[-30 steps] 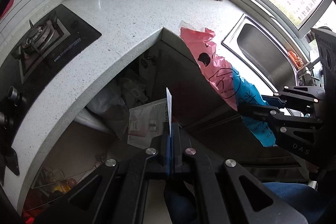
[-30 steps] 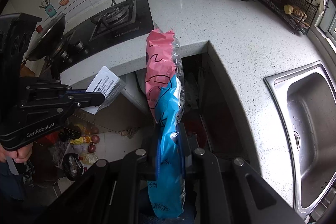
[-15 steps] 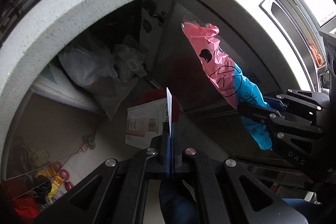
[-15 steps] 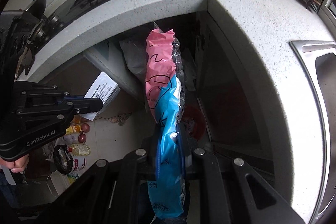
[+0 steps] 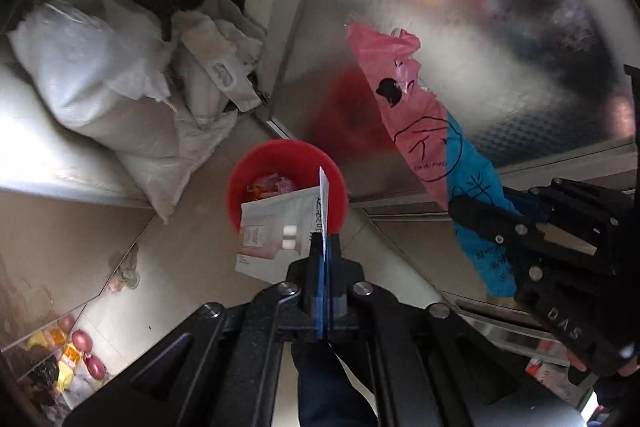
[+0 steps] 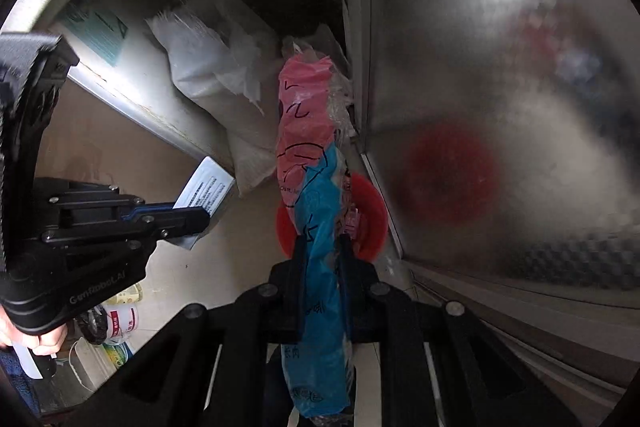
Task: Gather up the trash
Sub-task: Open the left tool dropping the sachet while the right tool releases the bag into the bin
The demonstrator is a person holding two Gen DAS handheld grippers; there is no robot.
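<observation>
A metal cabinet door (image 5: 500, 39) stands open over the tiled floor (image 5: 180, 259), its patterned face carrying a blurred red reflection. White sacks (image 5: 100, 79) slump in the open cupboard to the left of it. Just in front of the door's lower edge, on the floor, sits the red bin (image 5: 240, 179), round-mouthed, with some pink wrappers already inside.

Both tools point steeply down toward that bin. The left gripper (image 5: 324, 247) has its jaws pressed fully together on a flat white sachet (image 5: 276, 231), held edge-on, so that its long axis runs along the fingers and its far end overlaps the bin's mouth in the left wrist view. The right gripper (image 6: 320, 251) clamps a pink and blue plastic bag (image 6: 308, 147), a long crumpled strip that also runs along the fingers; in the right wrist view the bin (image 6: 372, 211) shows on either side of it, mostly hidden behind the plastic.

The relation that matters is which load sits over the opening. The sachet appears lined up with the bin, and the left hand seems the nearer, though depth is hard to read through a fisheye. From the left view the bag hangs off to the right of the bin, in front of the door, so it probably needs a shift leftward before release
</observation>
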